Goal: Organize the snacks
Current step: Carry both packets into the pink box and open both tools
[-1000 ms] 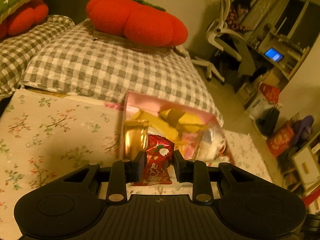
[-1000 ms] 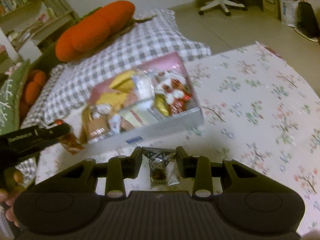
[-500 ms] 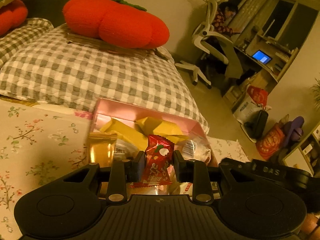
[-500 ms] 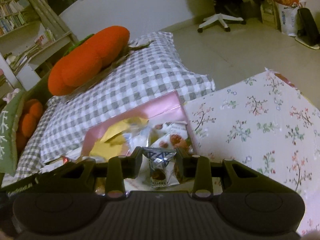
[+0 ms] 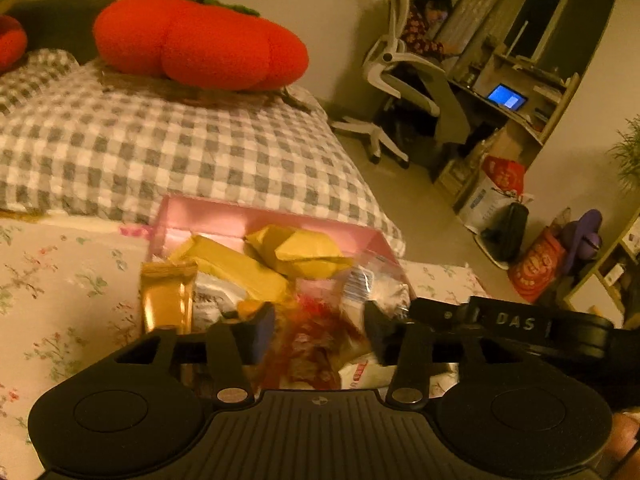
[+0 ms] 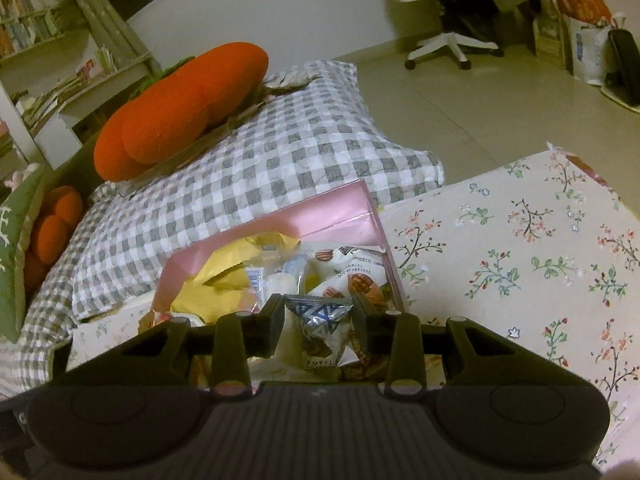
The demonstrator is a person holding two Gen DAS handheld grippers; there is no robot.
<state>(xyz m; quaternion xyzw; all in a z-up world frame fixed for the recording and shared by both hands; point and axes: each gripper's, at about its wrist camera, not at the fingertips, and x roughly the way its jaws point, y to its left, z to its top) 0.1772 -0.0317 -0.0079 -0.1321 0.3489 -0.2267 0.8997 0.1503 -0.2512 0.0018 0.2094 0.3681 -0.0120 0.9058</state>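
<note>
A pink box (image 5: 224, 216) holds several snack packets, among them yellow ones (image 5: 298, 250) and a gold one (image 5: 164, 300). My left gripper (image 5: 318, 330) is over the box with its jaws apart; a blurred red packet (image 5: 312, 344) shows between and below the fingers, free of them. In the right wrist view the pink box (image 6: 320, 216) lies just ahead. My right gripper (image 6: 318, 322) is shut on a silver truffle packet (image 6: 320, 328) above the box's near end. The right gripper's body (image 5: 512, 322) shows at the right of the left wrist view.
The box stands on a floral tablecloth (image 6: 520, 264). Behind it lies a grey checked cushion (image 5: 160, 152) with an orange plush pumpkin (image 5: 200, 44). A white office chair (image 5: 400, 80), a desk and bags (image 5: 536, 260) stand beyond on the floor.
My left gripper has opened and the red packet has dropped out of its fingers over the box. My right gripper has moved in over the box with the silver packet.
</note>
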